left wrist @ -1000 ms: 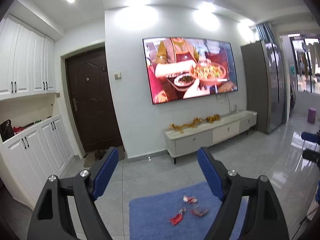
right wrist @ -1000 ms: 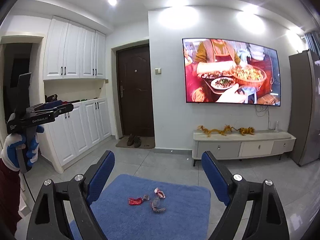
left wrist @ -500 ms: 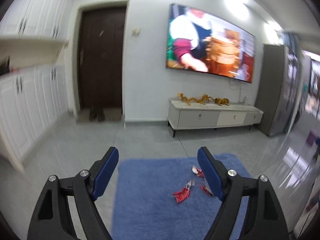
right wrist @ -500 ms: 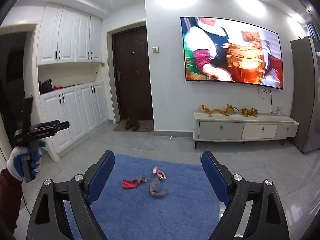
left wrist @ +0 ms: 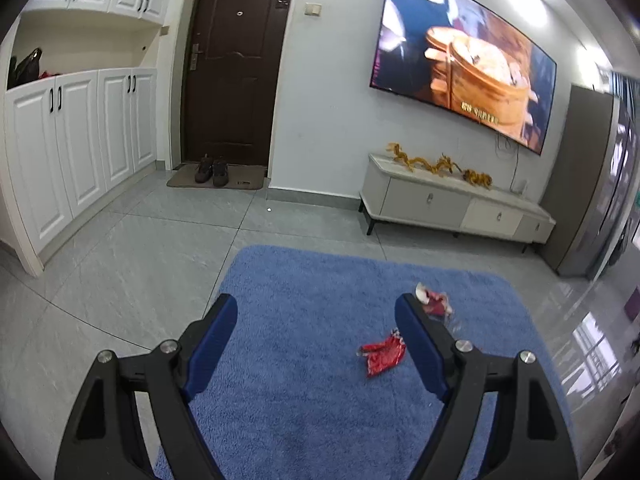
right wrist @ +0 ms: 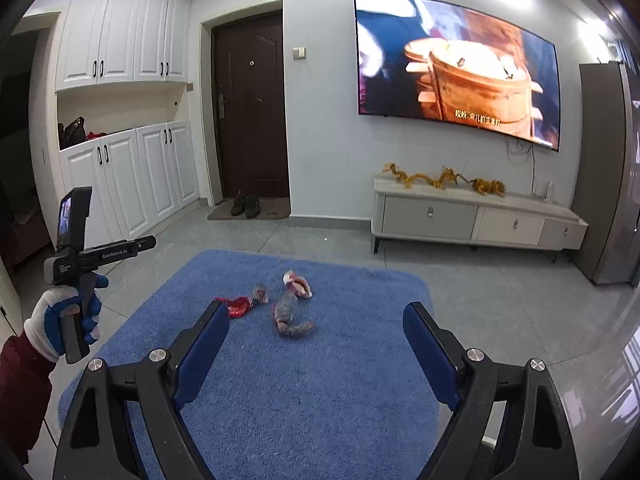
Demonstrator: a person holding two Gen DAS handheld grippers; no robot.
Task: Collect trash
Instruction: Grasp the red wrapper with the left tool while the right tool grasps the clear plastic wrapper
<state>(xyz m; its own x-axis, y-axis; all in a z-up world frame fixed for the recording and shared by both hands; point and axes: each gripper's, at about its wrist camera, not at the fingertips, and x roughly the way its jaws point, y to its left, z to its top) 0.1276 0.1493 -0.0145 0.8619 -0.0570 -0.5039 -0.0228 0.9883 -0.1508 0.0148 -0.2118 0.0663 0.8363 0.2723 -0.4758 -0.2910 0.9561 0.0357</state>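
**While both grippers hang empty, trash lies ahead on the rug**

With nothing between either pair of pads, both tools are spread wide and empty. The left gripper (left wrist: pixel 316 316) has the red crumpled wrapper (left wrist: pixel 382 354) low and to the right of its centre line, just beside the inner face of its right finger, not yet bracketed. A red-and-white wrapper (left wrist: pixel 434 304) sits farther off, partly hidden behind that same finger.

From the right gripper (right wrist: pixel 316 324), the red crumpled wrapper (right wrist: pixel 236 306) lies at the left, near the tip of its left finger. The grey twisted wrapper (right wrist: pixel 290 318) lies almost dead centre between the fingers, a little beyond the tips; long axis runs near-to-far with a hook toward the right at its near end. The red-and-white wrapper (right wrist: pixel 298 284) is just beyond it, and a small grey scrap (right wrist: pixel 261 292) sits left of that.

All pieces rest on the blue rug (right wrist: pixel 360 380), close together but mostly apart. The gloved left hand (right wrist: pixel 66 320) holding the left tool is seen well off to the left.

Judgement: the right tool is better lined up for the grey twist; the left tool is nearer the red one but needs a shift right. No bin in view.
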